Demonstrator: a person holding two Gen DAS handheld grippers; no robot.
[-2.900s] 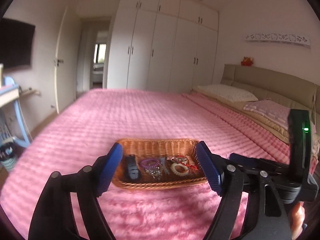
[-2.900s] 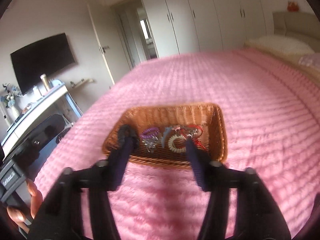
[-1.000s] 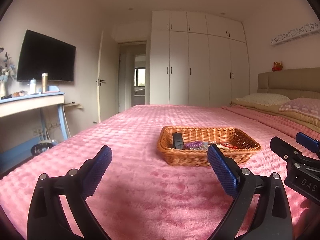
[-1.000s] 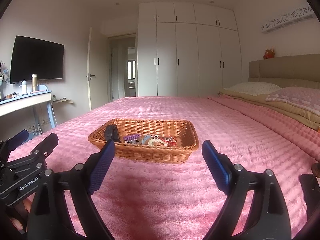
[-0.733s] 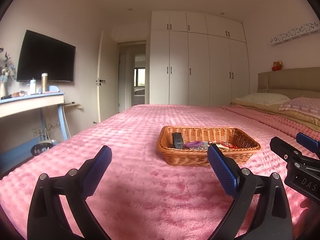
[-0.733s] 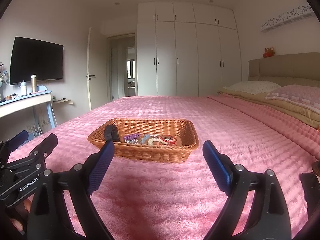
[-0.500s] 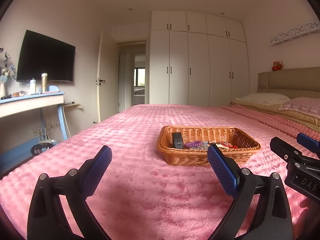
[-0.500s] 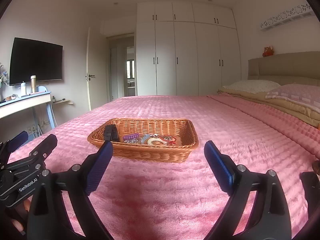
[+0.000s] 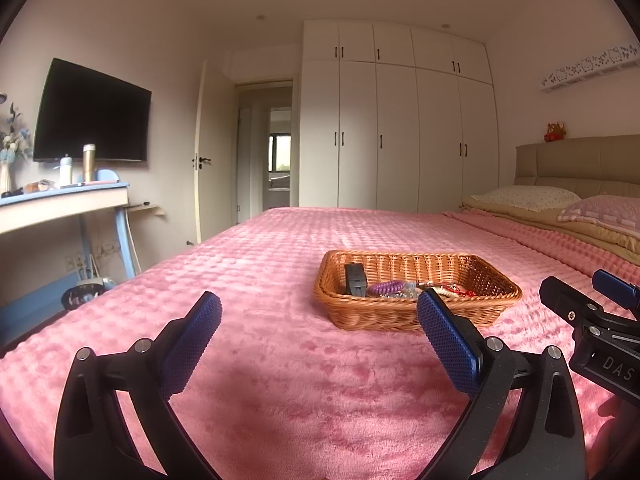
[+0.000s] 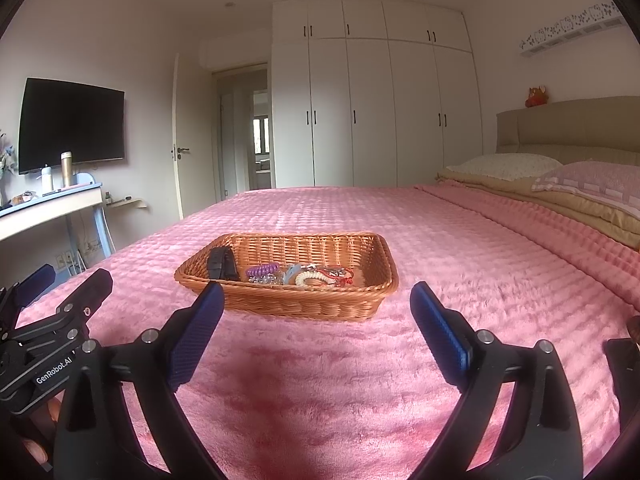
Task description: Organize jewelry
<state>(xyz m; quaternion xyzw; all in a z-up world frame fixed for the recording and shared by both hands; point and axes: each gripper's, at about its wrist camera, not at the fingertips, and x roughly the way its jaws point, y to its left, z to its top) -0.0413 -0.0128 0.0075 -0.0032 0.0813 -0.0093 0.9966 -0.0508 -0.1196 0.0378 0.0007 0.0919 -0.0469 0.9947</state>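
Two grippers, left gripper (image 9: 318, 334) and right gripper (image 10: 316, 316), low over pink bed (image 10: 460, 248), jaws spread, empty. One wicker basket (image 10: 296, 300) ahead mid-bed, long axis left-right. Inside: one black item (image 10: 221, 263), one purple coil (image 10: 262, 269), tangle of bracelets (image 10: 320, 276), count unclear.

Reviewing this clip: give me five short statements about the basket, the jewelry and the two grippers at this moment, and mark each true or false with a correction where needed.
1. The wicker basket sits on the pink bedspread. True.
2. The left gripper is shut on a bracelet. False: its jaws stand wide open and hold nothing.
3. A purple coiled band lies inside the basket. True.
4. The right gripper is inside the basket. False: it hangs open in front of the basket, over the bedspread.
5. The basket holds only one item. False: it also holds a black item, a cream bead bracelet and more.
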